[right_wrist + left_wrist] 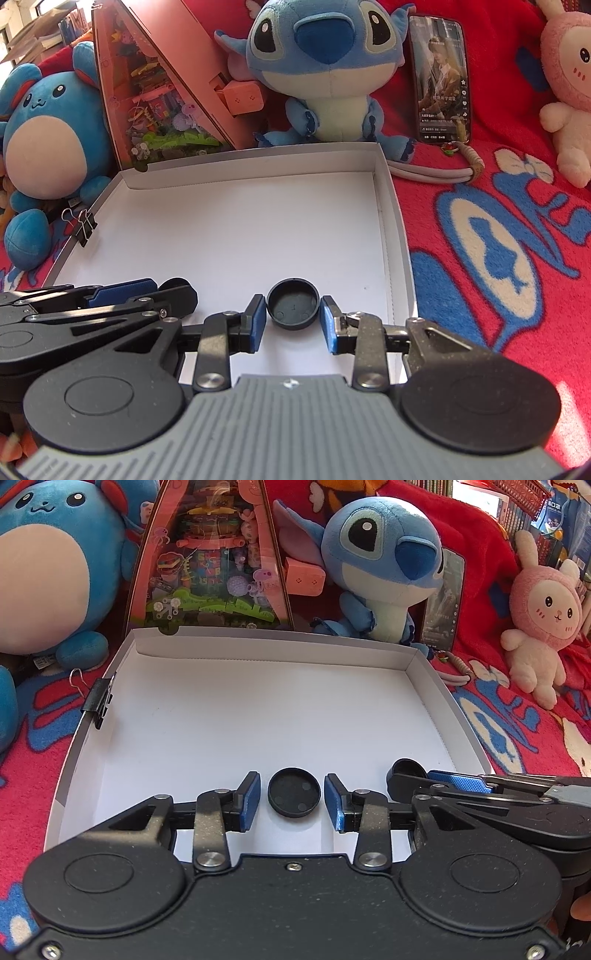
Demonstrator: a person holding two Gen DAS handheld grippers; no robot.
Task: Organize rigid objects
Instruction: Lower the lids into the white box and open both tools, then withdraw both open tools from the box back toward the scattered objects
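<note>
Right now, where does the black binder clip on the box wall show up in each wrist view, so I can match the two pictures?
Left wrist view: the binder clip sits mid-left, clamped on the white box's left wall.
Right wrist view: the binder clip sits at the left edge, mid-height, on that same wall.
Shared landmark: the blue Stitch plush behind the box's far wall.

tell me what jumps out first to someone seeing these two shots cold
The big blue Stitch plush sits behind the far wall of the shallow white box, with a round blue plush at the far left and a pink bunny plush on the red blanket at right. Inside the box, near its front, each open claw frames a small black cap: the left claw around one cap, the right claw around another.
</note>
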